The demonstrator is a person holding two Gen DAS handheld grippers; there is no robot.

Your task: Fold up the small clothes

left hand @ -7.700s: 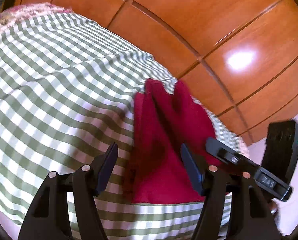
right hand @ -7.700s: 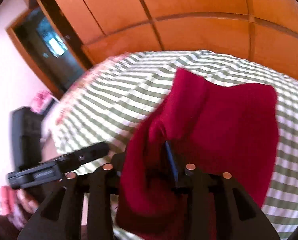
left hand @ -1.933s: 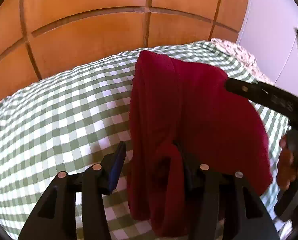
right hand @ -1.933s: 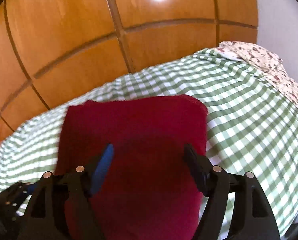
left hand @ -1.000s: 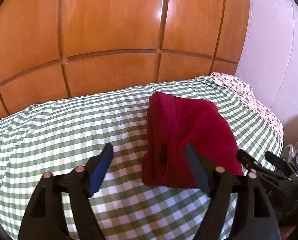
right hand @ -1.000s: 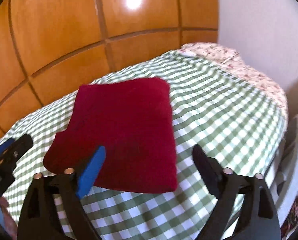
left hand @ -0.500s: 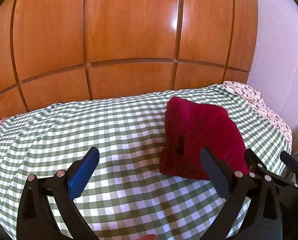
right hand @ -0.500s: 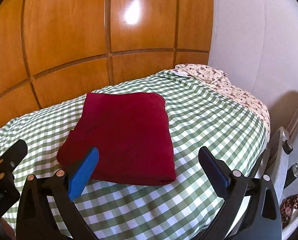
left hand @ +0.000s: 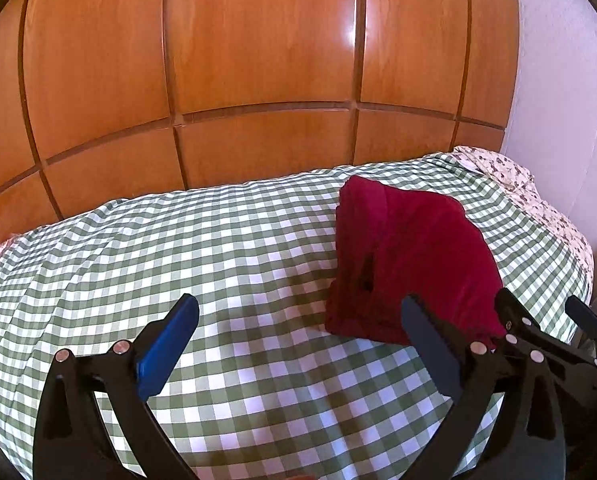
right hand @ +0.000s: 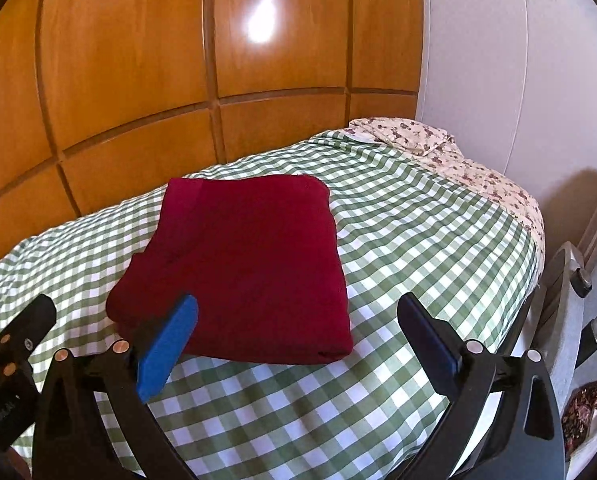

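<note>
Red garment [right hand: 250,264] lies folded into a neat rectangle on the checked bedspread [right hand: 398,240]; folding looks done. Left gripper [left hand: 298,328] and right gripper [right hand: 298,328] hover before it, fingers spread wide, holding nothing.

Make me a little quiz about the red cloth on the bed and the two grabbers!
1. True or false: the red cloth lies folded on the checked bedspread.
2. The left gripper is: A) open with nothing between its fingers, B) shut on the cloth, C) out of view.
3. Fill in: the wall behind the bed is made of ____ panels.

Key:
1. True.
2. A. The right gripper is open too.
3. Wooden.
</note>
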